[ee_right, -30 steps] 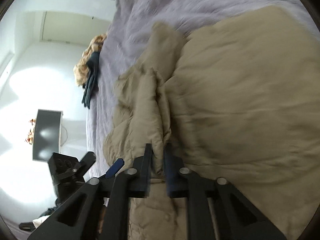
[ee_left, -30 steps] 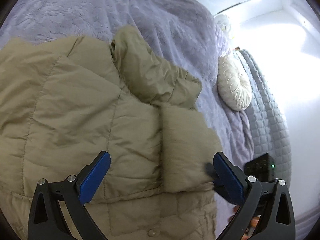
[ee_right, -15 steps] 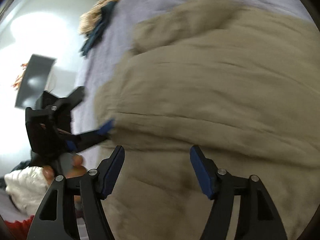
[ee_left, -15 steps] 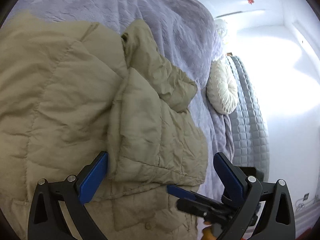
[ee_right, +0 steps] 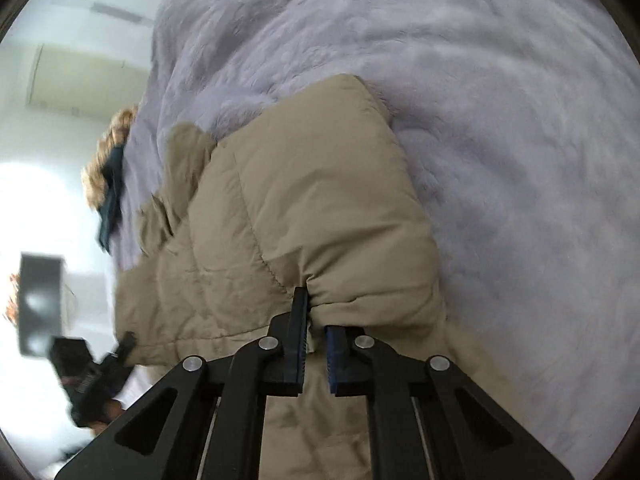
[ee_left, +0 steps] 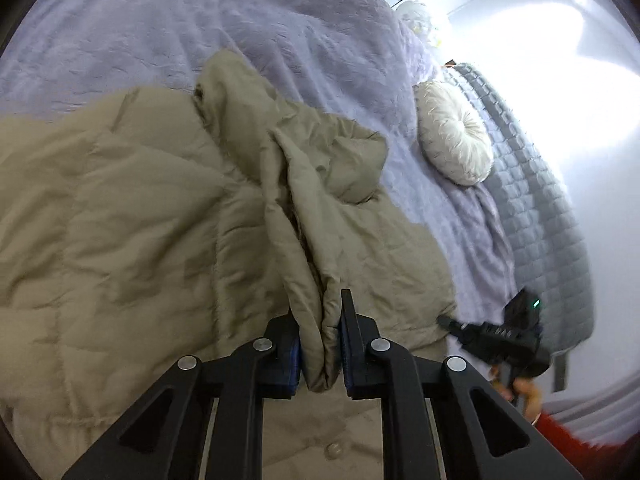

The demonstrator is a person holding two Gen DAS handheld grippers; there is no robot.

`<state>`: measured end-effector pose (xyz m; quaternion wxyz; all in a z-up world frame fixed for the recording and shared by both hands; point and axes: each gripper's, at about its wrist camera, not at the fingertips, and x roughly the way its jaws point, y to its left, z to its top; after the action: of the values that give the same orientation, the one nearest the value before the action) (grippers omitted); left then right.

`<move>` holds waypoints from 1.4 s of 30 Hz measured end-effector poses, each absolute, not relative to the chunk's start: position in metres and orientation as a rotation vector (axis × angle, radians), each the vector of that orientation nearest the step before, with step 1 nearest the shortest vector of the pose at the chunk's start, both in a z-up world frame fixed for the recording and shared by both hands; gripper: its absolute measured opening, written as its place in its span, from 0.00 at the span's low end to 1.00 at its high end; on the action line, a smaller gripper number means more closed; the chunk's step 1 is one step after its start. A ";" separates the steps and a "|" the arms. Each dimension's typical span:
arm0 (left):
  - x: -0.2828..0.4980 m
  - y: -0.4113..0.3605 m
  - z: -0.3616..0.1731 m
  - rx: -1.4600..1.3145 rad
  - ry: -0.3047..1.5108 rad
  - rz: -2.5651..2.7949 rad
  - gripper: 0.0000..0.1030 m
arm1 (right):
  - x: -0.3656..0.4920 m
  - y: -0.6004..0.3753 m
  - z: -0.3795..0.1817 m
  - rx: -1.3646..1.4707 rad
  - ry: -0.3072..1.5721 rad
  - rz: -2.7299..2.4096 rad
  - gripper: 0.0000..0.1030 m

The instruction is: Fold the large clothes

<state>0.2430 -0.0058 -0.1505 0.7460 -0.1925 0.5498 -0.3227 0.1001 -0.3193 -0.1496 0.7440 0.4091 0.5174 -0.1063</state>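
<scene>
Both sets of fingers just snapped closed: left gripper (ee_left: 320, 344) now pinches the jacket (ee_left: 120, 220) by its folded-over sleeve edge, right gripper (ee_right: 316, 344) clamps the hem corner. Jacket lies on the bed (ee_left: 200, 20), so the next fold looks set up.

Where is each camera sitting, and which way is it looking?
Left wrist: sits on the left gripper, looking down its fingers at the tan jacket it pinches; fingertips show.
Right wrist: sits on the right gripper, looking down at a jacket fold it pinches.
Both share the jacket, the purple blanket, and each other's gripper.
</scene>
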 end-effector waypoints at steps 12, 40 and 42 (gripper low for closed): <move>0.231 0.021 -0.186 -0.275 1.281 -0.560 0.17 | 0.129 -0.308 -0.179 0.852 1.208 -0.212 0.09; 0.294 -0.024 -0.194 -0.287 1.241 -0.551 0.17 | 0.198 -0.351 -0.189 0.635 1.131 -0.318 0.08; 0.295 -0.026 -0.198 -0.297 1.241 -0.554 0.17 | 0.195 -0.357 -0.196 0.675 1.117 -0.325 0.06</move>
<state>0.2948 -0.0258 -0.1978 0.7676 -0.1369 0.5718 -0.2551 0.1951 -0.3572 -0.1965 0.7822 0.3127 0.5174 -0.1506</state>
